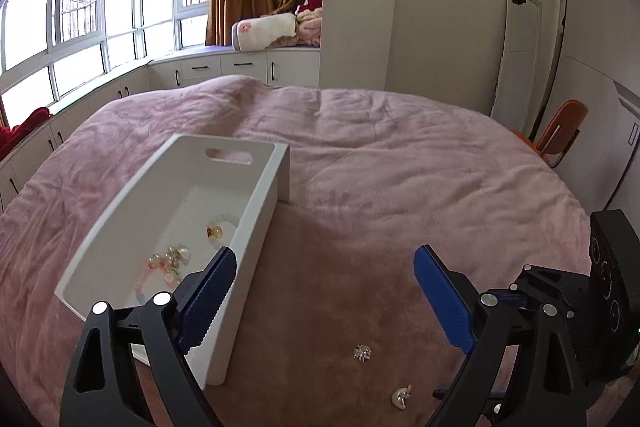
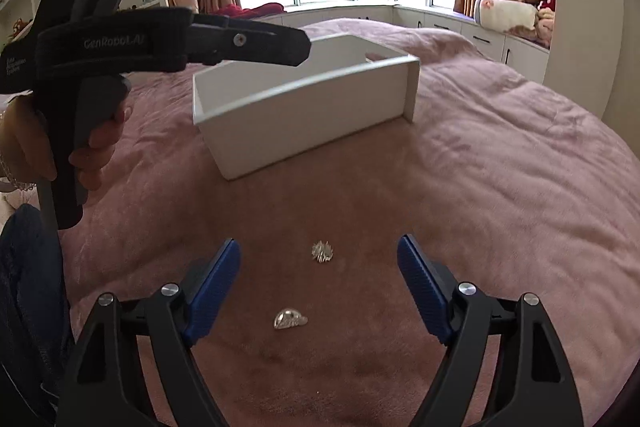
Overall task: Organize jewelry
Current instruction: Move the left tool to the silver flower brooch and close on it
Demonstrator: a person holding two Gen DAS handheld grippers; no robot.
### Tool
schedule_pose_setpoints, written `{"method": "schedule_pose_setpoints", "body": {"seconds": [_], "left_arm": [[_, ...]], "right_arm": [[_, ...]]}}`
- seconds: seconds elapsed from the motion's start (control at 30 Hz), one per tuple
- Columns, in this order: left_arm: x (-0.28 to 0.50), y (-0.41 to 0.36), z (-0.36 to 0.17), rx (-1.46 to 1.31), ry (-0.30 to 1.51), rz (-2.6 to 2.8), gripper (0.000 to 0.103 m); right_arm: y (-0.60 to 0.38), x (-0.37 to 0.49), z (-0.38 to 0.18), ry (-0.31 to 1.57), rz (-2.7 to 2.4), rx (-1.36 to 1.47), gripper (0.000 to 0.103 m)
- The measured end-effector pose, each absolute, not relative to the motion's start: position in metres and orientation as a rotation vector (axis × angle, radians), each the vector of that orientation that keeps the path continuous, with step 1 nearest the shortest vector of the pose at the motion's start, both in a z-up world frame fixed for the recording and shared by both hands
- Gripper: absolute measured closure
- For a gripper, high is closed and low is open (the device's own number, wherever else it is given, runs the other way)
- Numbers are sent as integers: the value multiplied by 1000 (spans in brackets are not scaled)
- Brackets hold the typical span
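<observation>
Two small silver jewelry pieces are lying loose on a pink blanket (image 2: 500, 167) that is covering a wide bed: a spiky, starburst-shaped piece (image 2: 322, 252) and, nearer the person, a rounded shell-like piece (image 2: 290, 319). Both are sitting apart from each other, and nothing is touching them. Just beyond them a white bin (image 2: 304, 123) with a cut-out handle in its end wall is resting on the blanket. Inside it, a cluster of pearly and pastel beaded jewelry (image 1: 168, 265) is lying near one end, and a clear beaded bracelet with an amber stone (image 1: 220, 225) is lying beside the long wall. The right gripper (image 2: 319, 251) is hovering low over the blanket with its blue-padded jaws standing wide apart, empty, with the starburst piece lying between the two tips. The left gripper (image 1: 324, 263) is also gaping wide and holding nothing, its left finger hanging over the bin's near wall. Further out, curtained bay windows, white cabinets and an orange chair (image 1: 560, 131) are ringing the bed.
</observation>
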State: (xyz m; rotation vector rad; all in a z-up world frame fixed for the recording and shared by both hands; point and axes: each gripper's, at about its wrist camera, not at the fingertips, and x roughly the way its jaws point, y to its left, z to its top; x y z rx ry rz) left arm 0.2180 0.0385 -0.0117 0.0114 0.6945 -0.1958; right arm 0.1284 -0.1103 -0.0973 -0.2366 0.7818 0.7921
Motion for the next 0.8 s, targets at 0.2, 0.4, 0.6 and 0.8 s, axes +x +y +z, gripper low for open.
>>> {"method": "schedule_pose_setpoints", "body": {"seconds": [0.2,0.4,0.6,0.8], "left_arm": [[235,30,-74,13,801,-166,17],[238,-1,-105,128,848,-228,25],[247,-10,-133,118,914,-251,38],[248,-9,-151,125,955,-241,56]], "right_arm": [[-95,117,-138,849,816,-264,33],[-84,110,-158,881,822,-320,44],[-79,108,-170,908,819,-320,50],[-85,114,-176,944,810,-260,65]]}}
